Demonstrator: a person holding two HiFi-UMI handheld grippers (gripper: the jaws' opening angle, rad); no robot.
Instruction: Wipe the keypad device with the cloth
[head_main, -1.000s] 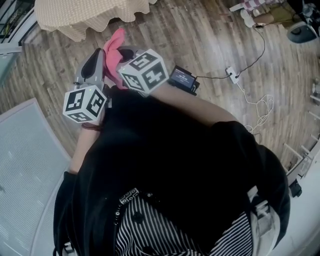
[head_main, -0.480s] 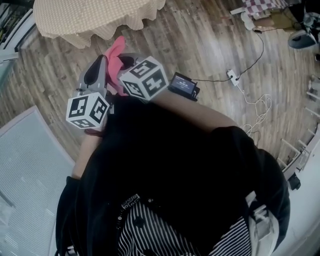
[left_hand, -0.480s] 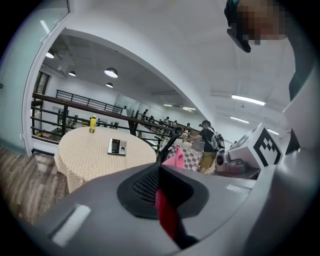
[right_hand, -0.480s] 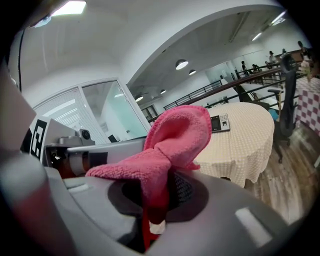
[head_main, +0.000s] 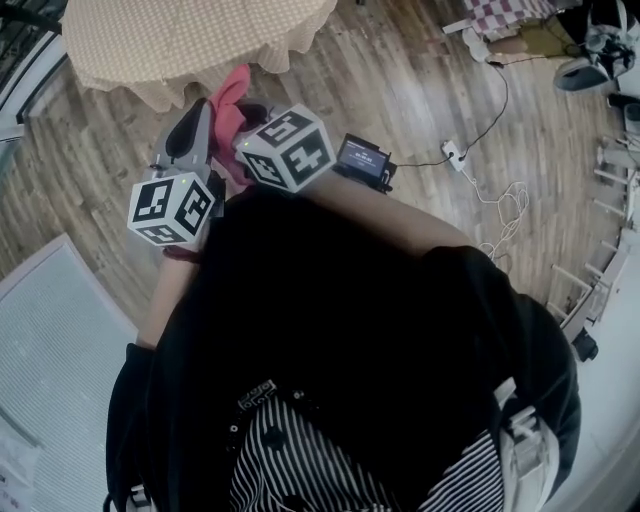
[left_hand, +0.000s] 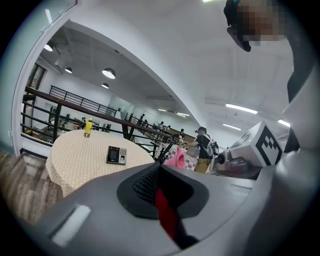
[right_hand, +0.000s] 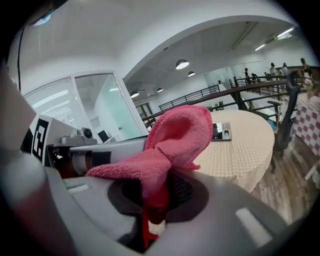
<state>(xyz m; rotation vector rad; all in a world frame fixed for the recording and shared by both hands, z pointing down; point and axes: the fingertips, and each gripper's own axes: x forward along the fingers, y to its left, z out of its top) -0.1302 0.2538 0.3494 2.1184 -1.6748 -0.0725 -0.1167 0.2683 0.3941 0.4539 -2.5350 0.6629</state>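
Note:
The keypad device is a small dark unit lying flat on a round table with a beige cloth. It also shows in the right gripper view as the keypad device. My right gripper is shut on a pink cloth, which sticks up from the jaws. The head view has the pink cloth ahead of the right gripper. My left gripper is shut with nothing in it, and the left gripper is close beside the right. Both are held well short of the table.
A yellow bottle stands at the table's far side. On the wooden floor lie a black box with a screen, a power strip and a loose white cable. A grey mat is at the left. Railings and people are far behind.
Both grippers keep nearly the same pose before the body. The table's beige cloth shows larger at the top of the head view, and the floor items have shifted slightly.

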